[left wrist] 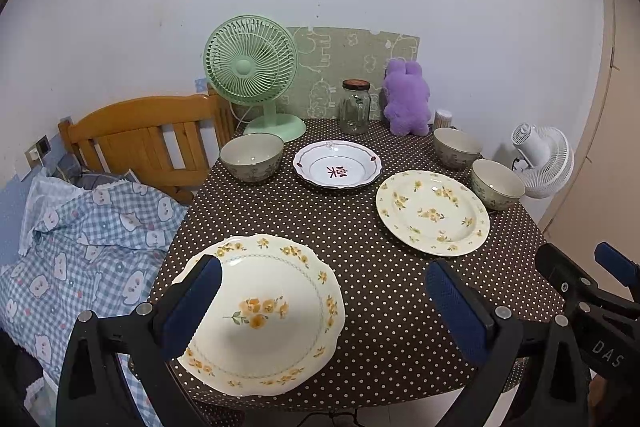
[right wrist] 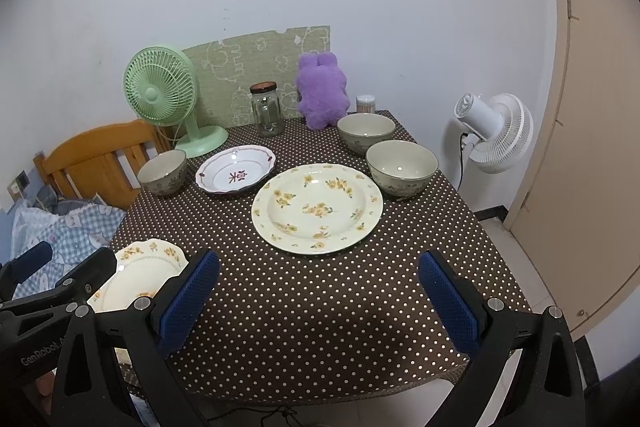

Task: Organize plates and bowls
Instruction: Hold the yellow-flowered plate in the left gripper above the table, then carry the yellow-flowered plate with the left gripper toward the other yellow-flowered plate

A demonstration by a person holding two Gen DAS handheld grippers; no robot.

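Both tools hang over the near edge of the counter [right wrist: 320, 287], which wears a brown cloth with white dots. The left tool [left wrist: 324, 301] is spread wide and grips nothing; its left finger sits above the scalloped plate [left wrist: 276, 311] with yellow flowers at the near left corner, though contact cannot be told. The right tool [right wrist: 318, 297] is equally wide open and empty, with only bare cloth between its blue pads [right wrist: 192, 299].

Further in lies a round flowered plate [right wrist: 317, 207] — just right of centre — and behind it to the left a white dish [right wrist: 236, 169] with a red mark. One bowl [right wrist: 163, 172] stands left of that dish, beside a green fan [right wrist: 160, 93]. Two more bowls [right wrist: 402, 167] stand close together at the far right. A glass jar [right wrist: 266, 109] and a purple plush toy [right wrist: 322, 95] stand along the back edge.
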